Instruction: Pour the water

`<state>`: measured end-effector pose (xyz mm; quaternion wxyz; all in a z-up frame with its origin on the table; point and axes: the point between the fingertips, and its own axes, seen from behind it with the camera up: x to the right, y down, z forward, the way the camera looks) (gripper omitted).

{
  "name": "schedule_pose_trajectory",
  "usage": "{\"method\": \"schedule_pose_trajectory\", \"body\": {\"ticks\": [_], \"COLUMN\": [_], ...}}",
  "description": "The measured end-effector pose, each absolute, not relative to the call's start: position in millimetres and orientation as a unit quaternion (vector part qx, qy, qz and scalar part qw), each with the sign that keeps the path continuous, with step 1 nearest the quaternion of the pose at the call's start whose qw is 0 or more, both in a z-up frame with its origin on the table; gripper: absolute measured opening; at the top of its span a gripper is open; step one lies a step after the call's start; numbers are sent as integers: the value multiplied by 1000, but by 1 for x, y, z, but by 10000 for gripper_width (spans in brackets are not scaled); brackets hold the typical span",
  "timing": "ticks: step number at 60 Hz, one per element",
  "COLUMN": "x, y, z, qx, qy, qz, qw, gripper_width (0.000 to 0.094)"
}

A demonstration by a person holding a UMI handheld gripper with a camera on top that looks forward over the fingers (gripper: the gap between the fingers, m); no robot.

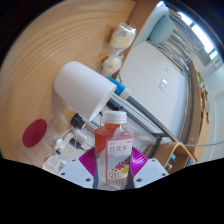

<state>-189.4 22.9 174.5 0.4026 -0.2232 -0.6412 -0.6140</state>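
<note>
The gripper (116, 166) held a small clear bottle (116, 148) between its two fingers, the magenta pads (90, 160) showing on either side of the bottle's lower body and seeming to press against it, so the fingers looked closed on it. The bottle carried orange-pink liquid, a white cap and a label with printed lettering, and it stood roughly upright in the grip, leaning a little.

Just beyond the bottle's cap sat a large white cylindrical container (88, 88), lying tilted, its rounded end pointing away from the fingers. A blue and white piece (122, 93) showed beside its near end, close to the bottle's cap; what it was could not be told.

All of this lay over a round wooden table (45, 55) with a light grain. On the table, off to one side of the fingers, rested a small red disc (36, 131). Farther across the table, beyond the white container, stood two small pale items (119, 42), too small to identify. Past the table's edge was a pale grey floor (150, 85), and beyond it a bright window (178, 28).
</note>
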Motion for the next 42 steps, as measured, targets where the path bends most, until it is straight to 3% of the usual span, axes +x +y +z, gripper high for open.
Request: {"method": "schedule_pose_trajectory", "body": {"ticks": [5, 14, 25, 33, 42], "x": [-186, -158, -115, -108, -105], "y": [19, 14, 10, 15, 27], "z": [192, 222, 220, 188, 155], "qx": [-271, -423, -608, -698, -732], "qy": [-613, -510, -311, -167, -83], "qz": [-583, -477, -261, -48, 72], "qw": [459, 577, 682, 695, 672], "gripper_width": [406, 406, 420, 418, 418]}}
